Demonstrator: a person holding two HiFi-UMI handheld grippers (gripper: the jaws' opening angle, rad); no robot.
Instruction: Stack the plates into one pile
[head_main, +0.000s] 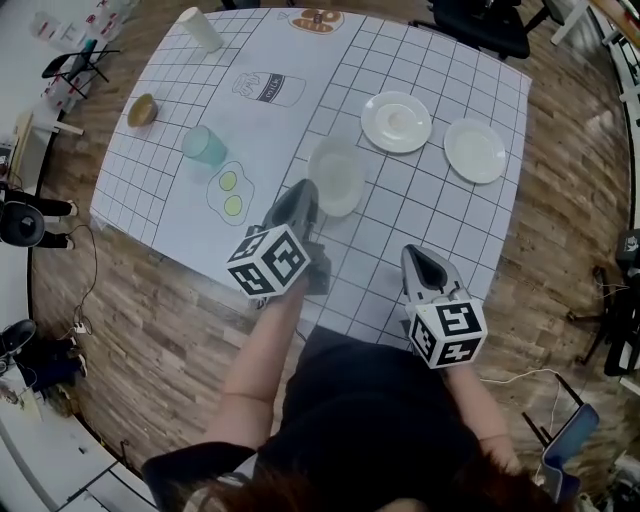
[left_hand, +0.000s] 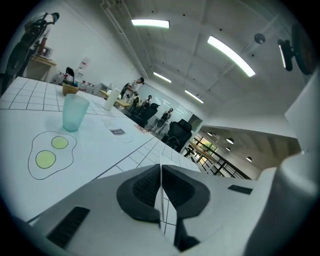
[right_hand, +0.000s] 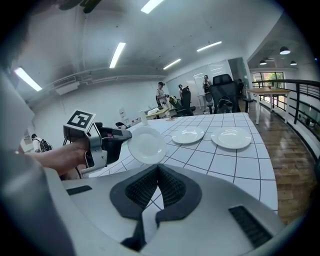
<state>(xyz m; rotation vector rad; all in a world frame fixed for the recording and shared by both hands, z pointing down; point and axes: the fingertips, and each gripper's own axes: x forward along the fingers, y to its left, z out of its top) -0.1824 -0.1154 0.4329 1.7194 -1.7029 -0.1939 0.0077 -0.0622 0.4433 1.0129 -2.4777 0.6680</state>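
Presently the left gripper (head_main: 306, 195) clamps its jaws on the rim of a white plate (head_main: 338, 176) above the surface (head_main: 450, 220). The right gripper (head_main: 415, 258) has its jaws together, empty, with two more plates (head_main: 396, 122) (head_main: 475, 150) lying well ahead of them.

The worktop (head_main: 440, 215) is covered by a white sheet ruled in black squares. A pale teal cup (head_main: 204, 145) stands upright toward the left edge, just beyond a printed outline of two fried eggs (head_main: 231, 192) with yellow-green yolks. Closer to the left edge sits a small brown bowl (head_main: 142, 110). A tall white cup (head_main: 201, 28) stands at the far left corner. A bottle drawing (head_main: 268, 88) is printed between that corner and the middle, and another printed picture (head_main: 317, 19) sits at the far edge. A wood-plank floor (head_main: 150, 330) surrounds the worktop, and a dark office chair (head_main: 480, 25) stands beyond the far right corner.
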